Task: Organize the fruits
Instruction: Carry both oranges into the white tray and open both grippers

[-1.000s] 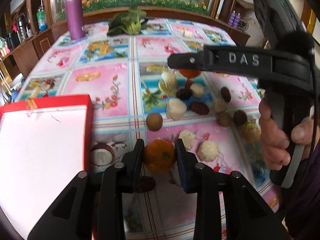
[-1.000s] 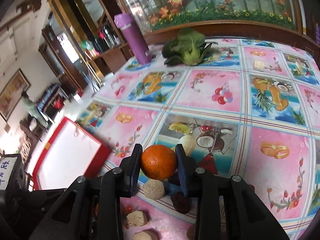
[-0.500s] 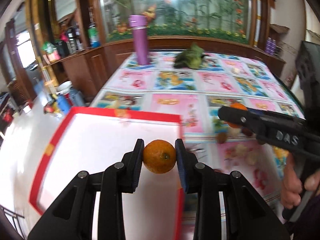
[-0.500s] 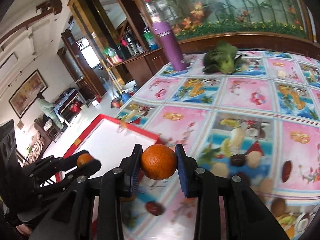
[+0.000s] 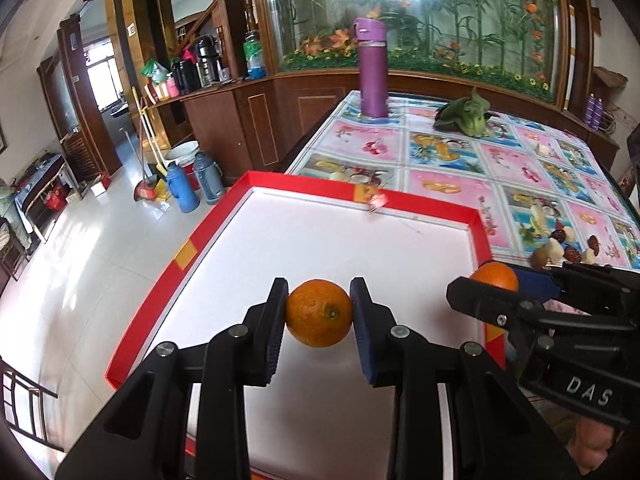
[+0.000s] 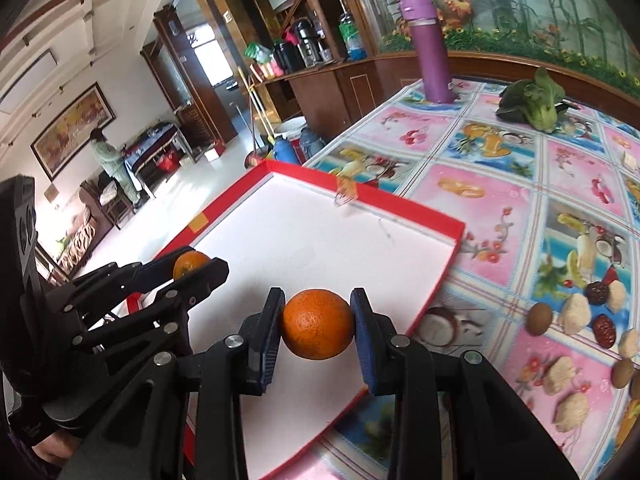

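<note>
Oranges over the red box

Left claw point(image 5: 319, 312) pinches an orange point(image 5: 319, 313) low in the middle of its view, above the white floor of the red box point(image 5: 478, 224). Right claw point(image 6: 317, 330) pinches a second orange point(image 6: 317, 329) the same way, above the box's near right part. Small brown and pale fruits point(image 6: 575, 314) lie on the bench point(image 6: 520, 200) at the right edge. A purple bottle point(image 6: 430, 50) stands upright at the top.

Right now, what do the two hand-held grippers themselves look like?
Both alike: the left hand-held gripper and right hand-held gripper are matte black angular linkage frames with silver pivot screws and blue ribbed pads. The right one's side reads "DAS" in raised letters. No cables show.
</note>
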Demonstrator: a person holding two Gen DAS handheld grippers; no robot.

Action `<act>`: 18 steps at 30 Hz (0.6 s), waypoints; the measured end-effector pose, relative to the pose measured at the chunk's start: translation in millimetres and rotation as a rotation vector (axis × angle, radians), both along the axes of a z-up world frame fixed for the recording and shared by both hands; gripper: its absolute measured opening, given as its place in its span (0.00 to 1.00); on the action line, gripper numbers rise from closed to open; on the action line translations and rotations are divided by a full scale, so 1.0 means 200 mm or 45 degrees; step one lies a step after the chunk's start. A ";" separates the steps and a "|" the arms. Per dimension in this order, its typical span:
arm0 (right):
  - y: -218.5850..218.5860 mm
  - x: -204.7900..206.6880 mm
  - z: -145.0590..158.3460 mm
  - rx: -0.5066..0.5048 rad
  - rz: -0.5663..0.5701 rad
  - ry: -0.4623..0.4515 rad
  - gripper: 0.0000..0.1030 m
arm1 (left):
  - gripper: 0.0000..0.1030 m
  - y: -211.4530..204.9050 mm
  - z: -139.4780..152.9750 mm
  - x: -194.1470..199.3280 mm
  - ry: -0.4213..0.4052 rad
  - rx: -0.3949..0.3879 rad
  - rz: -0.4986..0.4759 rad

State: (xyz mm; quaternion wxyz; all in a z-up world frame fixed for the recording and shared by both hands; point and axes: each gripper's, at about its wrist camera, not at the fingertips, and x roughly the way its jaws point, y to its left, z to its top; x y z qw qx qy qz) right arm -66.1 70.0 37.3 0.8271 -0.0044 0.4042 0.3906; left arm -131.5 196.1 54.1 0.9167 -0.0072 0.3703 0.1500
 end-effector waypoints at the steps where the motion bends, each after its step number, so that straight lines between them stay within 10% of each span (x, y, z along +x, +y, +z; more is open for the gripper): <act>1: 0.02 -0.01 -0.02 -0.020 0.007 0.007 0.32 | 0.33 0.01 -0.01 0.00 0.006 0.000 0.007; 12: 0.14 -0.06 -0.13 -0.199 0.009 0.049 0.33 | 0.34 0.10 -0.17 0.00 0.129 -0.007 0.107; 18: 0.10 -0.08 -0.11 -0.172 0.037 0.050 0.46 | 0.64 0.12 -0.15 -0.04 0.125 0.004 0.158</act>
